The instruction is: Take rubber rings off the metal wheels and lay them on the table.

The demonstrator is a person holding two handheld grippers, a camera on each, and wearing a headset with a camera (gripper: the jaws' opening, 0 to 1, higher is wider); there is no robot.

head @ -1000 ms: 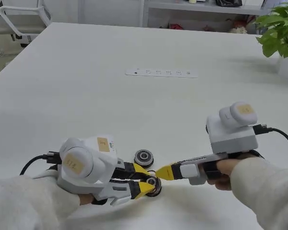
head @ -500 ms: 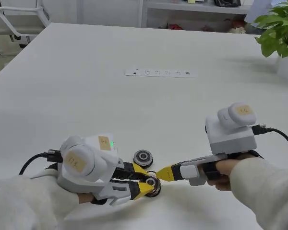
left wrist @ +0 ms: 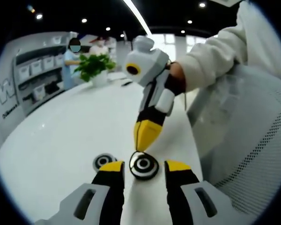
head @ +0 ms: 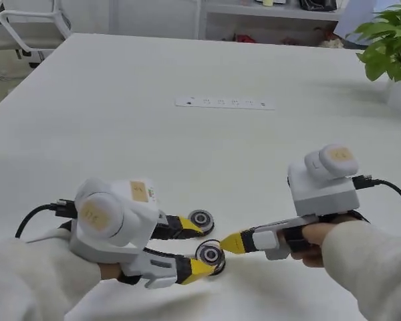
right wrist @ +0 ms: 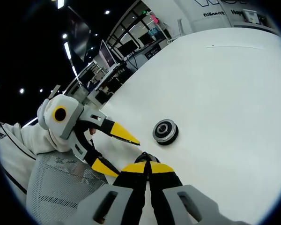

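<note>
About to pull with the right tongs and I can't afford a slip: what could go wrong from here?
1. The left tongs stand open on either side of the near wheel, not clamping it. A pull by the shut right tongs, whose tip is at the wheel's rim, may just drag the whole wheel along.
2. The second wheel lies right beside one left jaw; closing or shifting that side could knock it away.

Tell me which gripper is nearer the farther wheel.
Left. The left gripper, open, has one jaw tip right beside the farther wheel; the right gripper, shut, points against the nearer wheel, further off.
</note>
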